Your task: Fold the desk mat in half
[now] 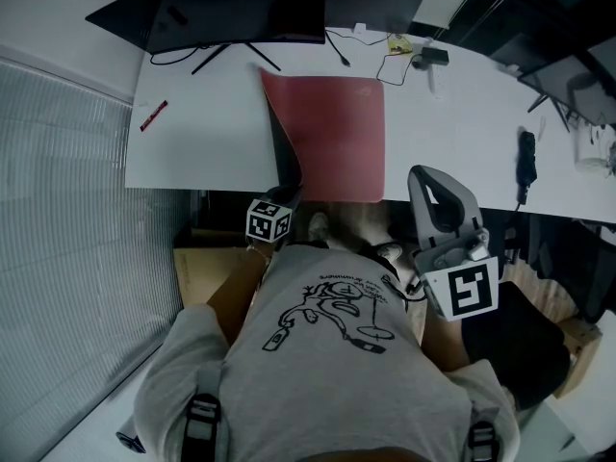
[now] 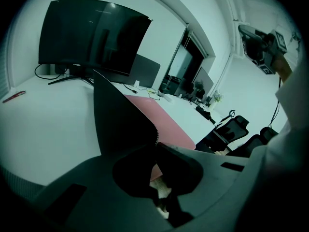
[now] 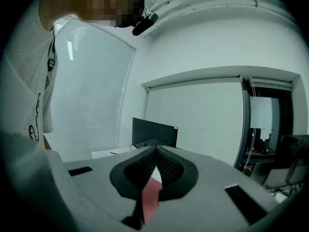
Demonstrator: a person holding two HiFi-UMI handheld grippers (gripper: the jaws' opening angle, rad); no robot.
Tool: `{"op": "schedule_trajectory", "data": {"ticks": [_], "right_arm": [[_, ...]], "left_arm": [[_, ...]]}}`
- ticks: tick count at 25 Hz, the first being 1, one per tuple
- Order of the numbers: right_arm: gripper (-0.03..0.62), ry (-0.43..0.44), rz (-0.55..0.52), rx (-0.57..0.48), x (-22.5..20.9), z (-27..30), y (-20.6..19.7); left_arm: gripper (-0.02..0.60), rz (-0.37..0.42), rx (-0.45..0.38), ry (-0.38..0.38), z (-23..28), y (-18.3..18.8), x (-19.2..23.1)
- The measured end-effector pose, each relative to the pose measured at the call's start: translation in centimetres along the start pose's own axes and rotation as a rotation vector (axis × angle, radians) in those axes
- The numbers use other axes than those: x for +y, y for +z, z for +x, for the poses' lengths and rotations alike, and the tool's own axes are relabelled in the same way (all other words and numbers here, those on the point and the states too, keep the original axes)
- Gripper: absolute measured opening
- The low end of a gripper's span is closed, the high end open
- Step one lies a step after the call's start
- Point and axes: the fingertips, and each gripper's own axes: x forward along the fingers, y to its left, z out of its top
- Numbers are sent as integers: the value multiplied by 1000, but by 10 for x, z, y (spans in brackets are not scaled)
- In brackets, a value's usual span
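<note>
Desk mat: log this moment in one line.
desk mat left edge lifted | left hand-held gripper shut on it | right hand-held gripper shut

Your head view is evenly bright, and the white desk (image 1: 202,142) nearly washes out. Both gripper views look dimmer and green-tinted, bowed toward black corners and soft close to the lens. In the left gripper view, the lifted underside of the desk mat (image 2: 123,120) reads near black at centre left.
</note>
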Motion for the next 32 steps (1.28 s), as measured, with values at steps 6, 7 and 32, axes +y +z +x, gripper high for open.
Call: {"op": "schedule_trajectory", "data": {"ticks": [6,7,32], "right_arm": [[9,-6,5,-1,-7,-4,0],[9,-6,6,0,-8,-4,0],[9,-31,8,-4,-34,-32,-3]], "left_arm": [[32,7,4,-5,3,3,-7],[32,9,4,-6,4,3,-8],[32,41,30,-25,25,4,-40]]}}
